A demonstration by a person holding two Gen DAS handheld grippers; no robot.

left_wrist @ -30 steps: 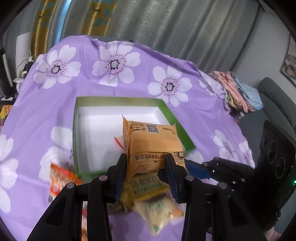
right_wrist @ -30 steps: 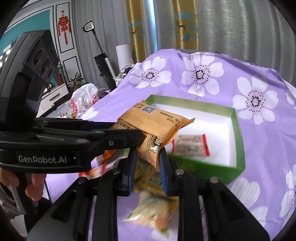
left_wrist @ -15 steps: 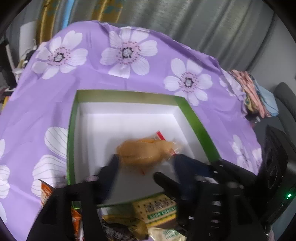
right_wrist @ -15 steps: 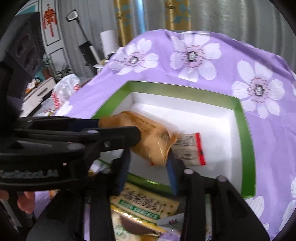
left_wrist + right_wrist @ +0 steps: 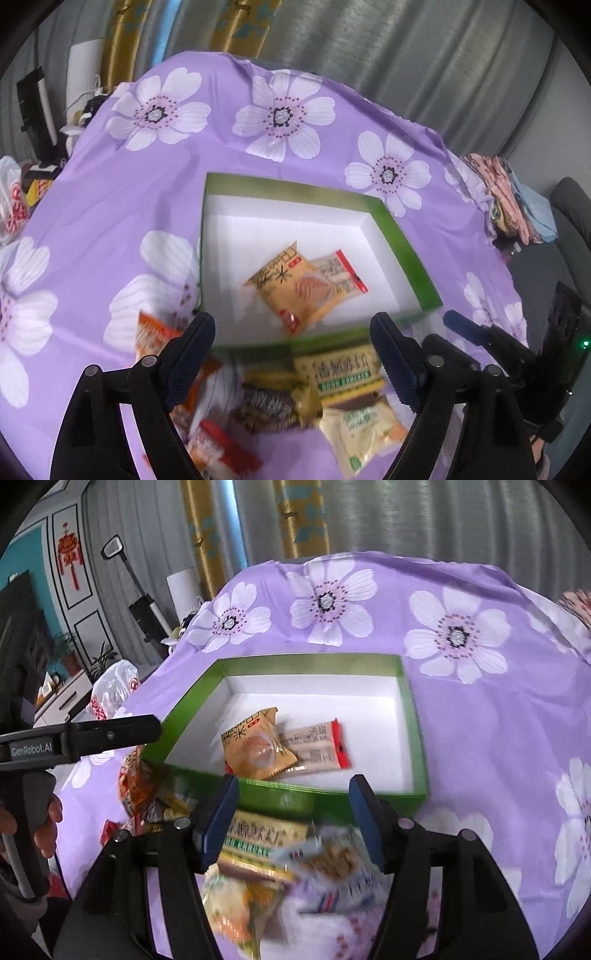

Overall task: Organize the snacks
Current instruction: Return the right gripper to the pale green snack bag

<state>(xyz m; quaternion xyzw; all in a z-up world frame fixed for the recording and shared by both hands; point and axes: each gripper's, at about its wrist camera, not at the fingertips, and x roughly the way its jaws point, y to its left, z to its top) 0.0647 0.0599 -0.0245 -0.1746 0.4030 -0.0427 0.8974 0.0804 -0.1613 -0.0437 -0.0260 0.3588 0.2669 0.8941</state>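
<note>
Below both claws, at the near edge of each view, a loose pile of snack packets (image 5: 306, 402) lies on the purple flowered cloth (image 5: 110, 221) that covers the tabletop, and most of it is hard to read: the packets are smeared by motion blur, overlap one another and are partly covered by the black claw fingers. One cream packet with a green band and printed characters (image 5: 341, 371) can be made out just outside the box's near wall; an orange packet (image 5: 151, 336) at the left is cut off by the left claw's finger.

Both claws are spread wide and hold nothing. The left claw (image 5: 293, 363) hovers over the pile just short of the shallow green cardboard box with a white inside (image 5: 402, 243). The right claw (image 5: 290, 819) stands likewise at the near wall of the box (image 5: 410, 716), over the same heap (image 5: 258, 853). In the right wrist view the left tool's black body crosses the left edge, with part of a hand gripping its handle.

Inside the box, near its middle, lies a puffy yellow-orange snack pouch with dark characters and a red mark (image 5: 293, 291), flat on the white floor. Its right edge overlaps a smaller beige packet with a red end strip (image 5: 345, 277). The pair also shows in the right wrist view, pouch (image 5: 256, 747) and beige packet (image 5: 319, 744).
</note>
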